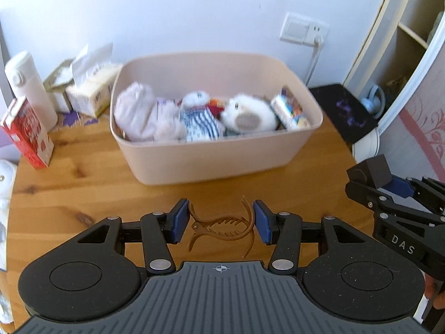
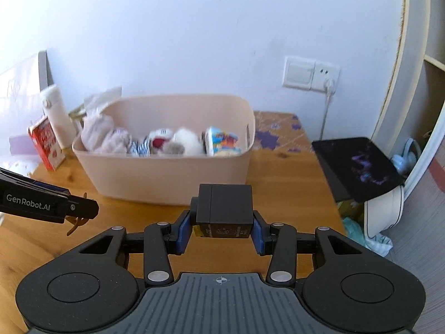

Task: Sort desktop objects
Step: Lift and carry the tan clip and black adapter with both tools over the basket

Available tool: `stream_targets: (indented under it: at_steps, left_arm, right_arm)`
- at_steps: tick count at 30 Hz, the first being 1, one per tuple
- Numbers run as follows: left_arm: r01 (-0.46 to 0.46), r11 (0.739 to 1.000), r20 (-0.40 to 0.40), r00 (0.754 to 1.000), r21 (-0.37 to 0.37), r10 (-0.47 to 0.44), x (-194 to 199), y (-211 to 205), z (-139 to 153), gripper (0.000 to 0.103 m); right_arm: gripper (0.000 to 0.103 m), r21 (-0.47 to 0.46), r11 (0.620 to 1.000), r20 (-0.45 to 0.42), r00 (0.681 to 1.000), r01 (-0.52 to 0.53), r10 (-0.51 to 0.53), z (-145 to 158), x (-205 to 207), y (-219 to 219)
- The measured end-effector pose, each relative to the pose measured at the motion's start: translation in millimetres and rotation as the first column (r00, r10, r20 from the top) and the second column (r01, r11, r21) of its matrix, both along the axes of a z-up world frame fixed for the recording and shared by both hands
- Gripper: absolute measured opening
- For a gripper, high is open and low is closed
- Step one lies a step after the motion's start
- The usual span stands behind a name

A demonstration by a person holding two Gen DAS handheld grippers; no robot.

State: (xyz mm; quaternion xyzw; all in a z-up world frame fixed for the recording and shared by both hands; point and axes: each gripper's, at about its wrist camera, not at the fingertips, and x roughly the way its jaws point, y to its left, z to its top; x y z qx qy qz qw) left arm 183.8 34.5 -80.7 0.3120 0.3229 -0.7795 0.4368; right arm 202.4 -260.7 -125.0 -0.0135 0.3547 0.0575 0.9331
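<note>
Two tools: both low over the wooden worktop (image 1: 83, 194).
Left tool (image 1: 221, 221): spread apart, a brown hair claw clip (image 1: 222, 226) lying between its fingers.
Right tool (image 2: 221, 226): clenched on a black box (image 2: 224, 208).
Ahead of both: pink bin (image 1: 211, 156) holding plush toys (image 1: 247, 112).

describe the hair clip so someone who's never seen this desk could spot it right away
Start at the big pink bin on the wooden table. On the bare wood in front of it, between the left gripper's open jaws, lies the hair clip. It is the only thin, brown, toothed, claw-shaped piece there.
</note>
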Motion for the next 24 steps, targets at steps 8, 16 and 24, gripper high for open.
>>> stream_targets:
  at_steps: [8,16,24]
  left_arm:
    - [-0.049,0.996,-0.041,0.998,-0.069,0.046,6.9,-15.2,30.5,0.051]
    - [-0.087,0.991,-0.051,0.995,-0.106,0.082,5.4,-50.6,40.4,0.051]
    - [-0.091,0.988,-0.041,0.995,-0.127,0.086,-13.7,-92.8,40.1,0.051]
  right_arm:
    - [0.041,-0.007,1.000,0.094,0.995,-0.021,0.022,34.6,17.8,5.9]
    - [0.041,-0.013,0.998,0.139,0.989,-0.056,0.058,49.3,53.6,12.7]
    - [0.041,-0.010,0.998,0.132,0.989,-0.061,0.062,44.0,98.3,8.6]
